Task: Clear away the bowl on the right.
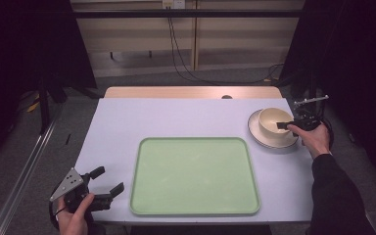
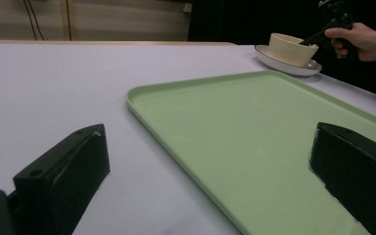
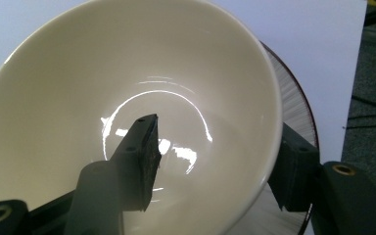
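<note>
Between the right tongs' (image 1: 285, 125) jaws runs the wall of the cream bowl (image 1: 273, 121): one jaw reaches down inside the bowl, the other stands outside its rim, and a gap shows on both sides, so the pads do not yet look pressed on it. The bowl sits on a white plate (image 1: 259, 136) right under those tongs, at the far right corner of the counter (image 1: 176, 117). Judging by that, the pick-up is just starting: reach done, pinch not finished, lift and carry still ahead. Just ahead of the left tongs (image 1: 105, 180), whose jaws are spread wide with nothing in them, lies the green tray (image 1: 195, 176), bare and well away from the right tongs; it looks the likely place for the bowl.
</note>
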A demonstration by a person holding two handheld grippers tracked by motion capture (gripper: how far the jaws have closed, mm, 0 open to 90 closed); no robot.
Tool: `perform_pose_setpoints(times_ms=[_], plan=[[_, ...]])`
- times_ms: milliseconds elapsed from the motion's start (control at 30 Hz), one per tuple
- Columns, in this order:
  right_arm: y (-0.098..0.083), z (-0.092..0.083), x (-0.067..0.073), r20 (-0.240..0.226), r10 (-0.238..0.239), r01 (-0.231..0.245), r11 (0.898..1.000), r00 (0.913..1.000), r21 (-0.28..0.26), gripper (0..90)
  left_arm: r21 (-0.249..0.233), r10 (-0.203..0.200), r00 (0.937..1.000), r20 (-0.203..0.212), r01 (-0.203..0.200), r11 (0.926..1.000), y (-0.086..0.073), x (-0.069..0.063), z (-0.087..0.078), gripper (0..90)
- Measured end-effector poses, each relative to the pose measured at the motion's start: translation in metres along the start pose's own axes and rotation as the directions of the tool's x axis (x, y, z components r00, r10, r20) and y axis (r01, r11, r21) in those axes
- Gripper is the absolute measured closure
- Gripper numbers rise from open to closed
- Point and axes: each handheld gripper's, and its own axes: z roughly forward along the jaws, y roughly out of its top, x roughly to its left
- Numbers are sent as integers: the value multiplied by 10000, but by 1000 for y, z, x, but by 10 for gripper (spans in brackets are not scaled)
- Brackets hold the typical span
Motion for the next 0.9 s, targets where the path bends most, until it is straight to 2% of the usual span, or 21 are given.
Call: perform_pose_setpoints(times_ms=[33,67,133,200,267,333,567,600,667,733,767,900], plan=[[0,1,-1,16,-66,66,10000,10000,24,444,-16,20,10000,18,-20,10000,0,0,0,14],[1,1,-1,96,194,-195,9997,9998,146,478,-27,32,10000,-33,-33,10000,0,0,0,14],[2,3,-3,-40,160,-159,9997,9999,179,484,0,50,10000,-22,-50,10000,0,0,0,14],[2,8,-4,36,313,-314,9983,9995,486,526,7,58,10000,-37,-58,10000,0,0,0,14],[2,9,-5,16,352,-352,9980,9994,521,543,11,72,10000,-41,-72,10000,0,0,0,14],[2,9,-6,-53,657,-651,9952,9978,730,593,19,71,10000,-36,-71,10000,0,0,0,14],[2,10,-7,175,869,-882,9920,9961,903,665,141,215,9997,73,-216,9997,0,1,-1,14],[3,10,-6,369,861,-891,9920,9956,893,693,150,210,9997,80,-211,9997,0,0,-1,14],[4,10,-6,437,841,-880,9916,9955,946,706,152,219,9997,85,-220,9996,0,0,-1,14],[5,11,-4,555,958,-1004,9912,9939,865,767,149,211,9997,76,-212,9997,0,1,-1,14],[6,11,-4,581,781,-832,9923,9953,917,782,149,211,9997,76,-212,9997,0,1,-1,14],[7,11,-2,485,918,-961,9909,9946,943,789,173,209,9997,96,-211,9996,0,1,-1,14]])
